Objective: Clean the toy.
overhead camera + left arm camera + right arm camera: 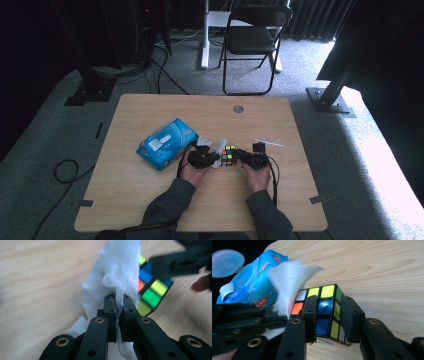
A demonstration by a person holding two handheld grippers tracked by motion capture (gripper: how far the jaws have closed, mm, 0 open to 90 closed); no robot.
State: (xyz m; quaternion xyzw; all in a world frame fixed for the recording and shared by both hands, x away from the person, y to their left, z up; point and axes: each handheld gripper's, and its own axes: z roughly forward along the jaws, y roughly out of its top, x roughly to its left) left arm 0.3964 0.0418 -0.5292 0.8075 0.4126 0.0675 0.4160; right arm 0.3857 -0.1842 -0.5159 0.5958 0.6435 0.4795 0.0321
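- Fingers [309, 312] of right gripper [328, 317] are clamping the puzzle cube [325, 312] by opposite faces, just above the worktop [150, 200].
- Left gripper [119, 310] fingers [110, 312] are pinching a white wet wipe [117, 267] against the cube's side.
- Wipes pack [166, 142] is lying near, lid open; label writing too blurred to read.
- Cube is looking rigid, slick, likely to twist; flat faces grip best.
- Wipe is looking soft, limp, tearable.
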